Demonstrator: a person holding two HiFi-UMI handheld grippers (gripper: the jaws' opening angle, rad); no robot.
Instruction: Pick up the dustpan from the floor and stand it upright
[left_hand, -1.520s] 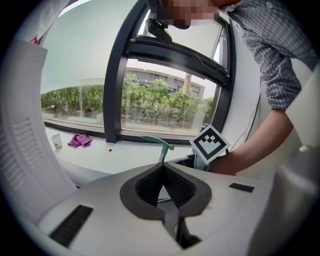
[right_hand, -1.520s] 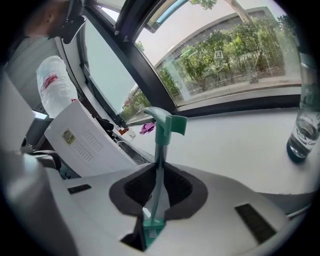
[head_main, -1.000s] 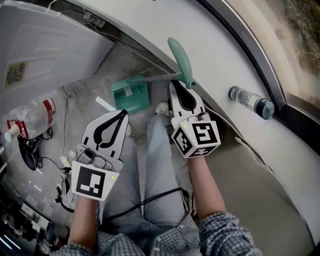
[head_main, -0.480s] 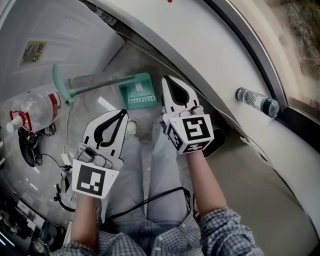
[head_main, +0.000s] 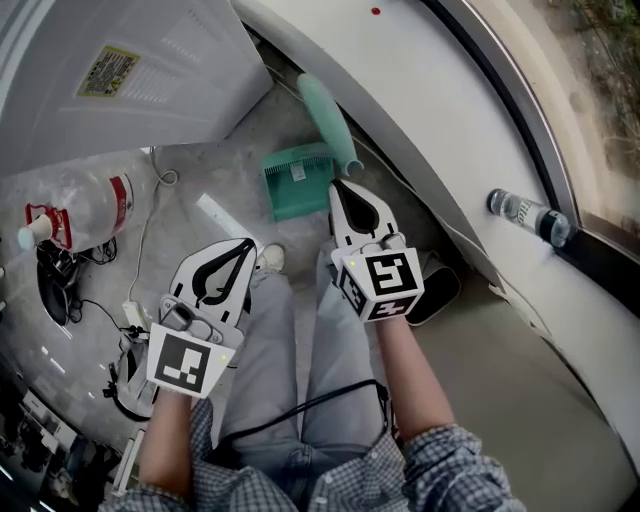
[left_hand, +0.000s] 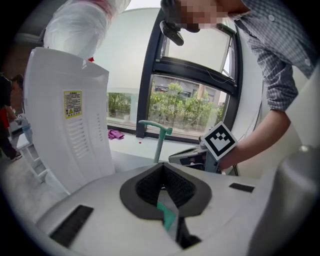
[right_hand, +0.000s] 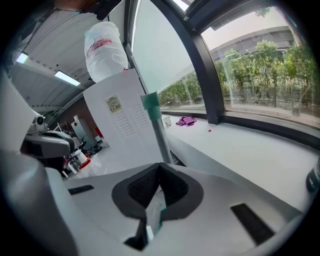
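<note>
Two grippers are showing in the head view, held out over our grey trouser legs. Our left gripper is hanging left of centre, its jaws pressed together on nothing. Our right gripper is reaching a little higher, at the centre of the frame, with its jaws likewise pressed together. Its tip is lying just beside the right edge of the green dustpan. The dustpan's scoop is sitting on the grey floor at upper centre. Its handle is running toward the top of the frame along the white curved ledge. A water bottle is lying on that ledge at the right, a big jug is lying at the left edge, and a white ribbed panel is filling the upper left.

In the left gripper view we are looking over closed jaws with nothing between them. Beyond them, at the centre, the handle is standing upright, and the right gripper's marker cube is showing to its right. The panel is rising at the left, with a window behind.

In the right gripper view the jaws are meeting at their tips and gripping nothing. The handle is rising just past them, in front of the panel; we cannot tell whether tip and handle are touching.
</note>
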